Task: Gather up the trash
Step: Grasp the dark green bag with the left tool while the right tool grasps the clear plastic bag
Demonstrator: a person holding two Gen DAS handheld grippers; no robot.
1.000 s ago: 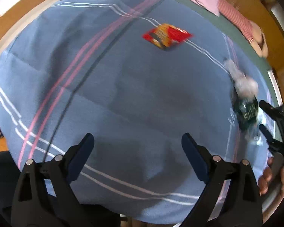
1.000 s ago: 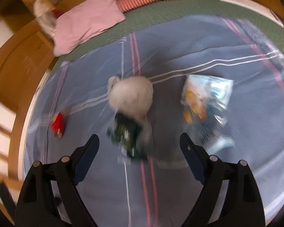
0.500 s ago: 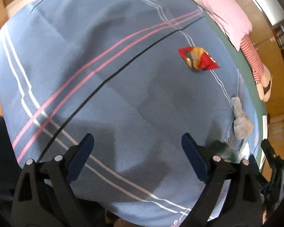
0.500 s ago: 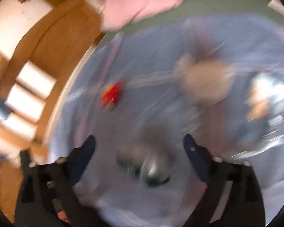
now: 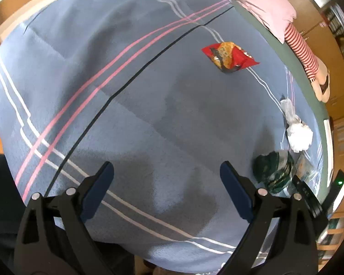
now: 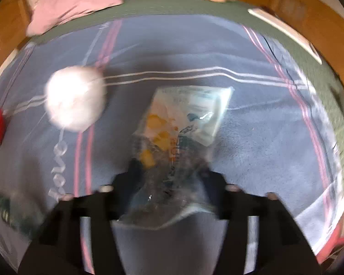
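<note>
Right gripper point(image 6: 172, 171): clenched on clear snack bag point(image 6: 183, 123) (view blurred), over blue blanket point(image 6: 252, 149). Left gripper point(image 5: 166, 178): spread, empty. On blanket: white tissue wad point(image 5: 299, 134), green wrapper point(image 5: 274, 171), red packet point(image 5: 229, 57).

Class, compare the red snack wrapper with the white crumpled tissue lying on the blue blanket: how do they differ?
The red snack wrapper is flat, glossy and printed; the white crumpled tissue is a plain, matte wad. The wrapper lies farther up the blue blanket; the tissue sits near its right edge. Both lie loose, ungripped.
</note>
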